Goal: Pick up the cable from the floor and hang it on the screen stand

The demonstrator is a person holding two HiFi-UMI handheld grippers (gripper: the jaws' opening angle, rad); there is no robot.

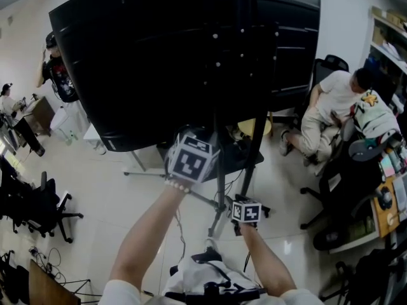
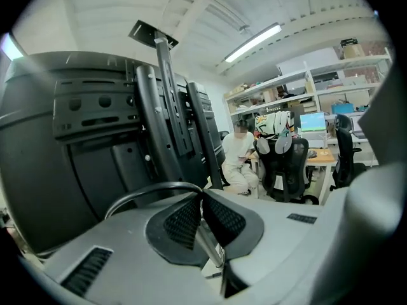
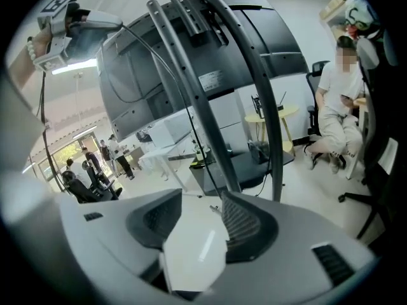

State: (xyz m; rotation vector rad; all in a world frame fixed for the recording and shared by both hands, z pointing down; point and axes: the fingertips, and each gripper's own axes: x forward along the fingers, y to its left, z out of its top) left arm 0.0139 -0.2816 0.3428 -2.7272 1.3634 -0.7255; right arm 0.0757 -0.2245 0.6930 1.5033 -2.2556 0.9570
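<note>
A big black screen [image 1: 159, 56] is mounted on a stand with dark upright posts [image 3: 213, 116], seen here from the back. My left gripper [image 2: 202, 199] is raised beside the posts and is shut on a thin black cable [image 2: 146, 190], which arcs out leftward from the jaws. The right gripper view has that left gripper [image 3: 67, 24] at its top left, and the cable [image 3: 175, 94] runs from it down behind the posts. My right gripper [image 3: 194, 211] sits lower and nearer me, open, with only floor between its fingers. In the head view its marker cube [image 1: 246, 211] is below the left one [image 1: 191, 159].
The stand's dark base [image 1: 238, 161] and legs spread over the white floor ahead. A person [image 1: 331, 107] sits on an office chair at the right, by a cluttered desk [image 1: 388, 202]. Black chairs [image 1: 38, 208] stand at the left, with people further back.
</note>
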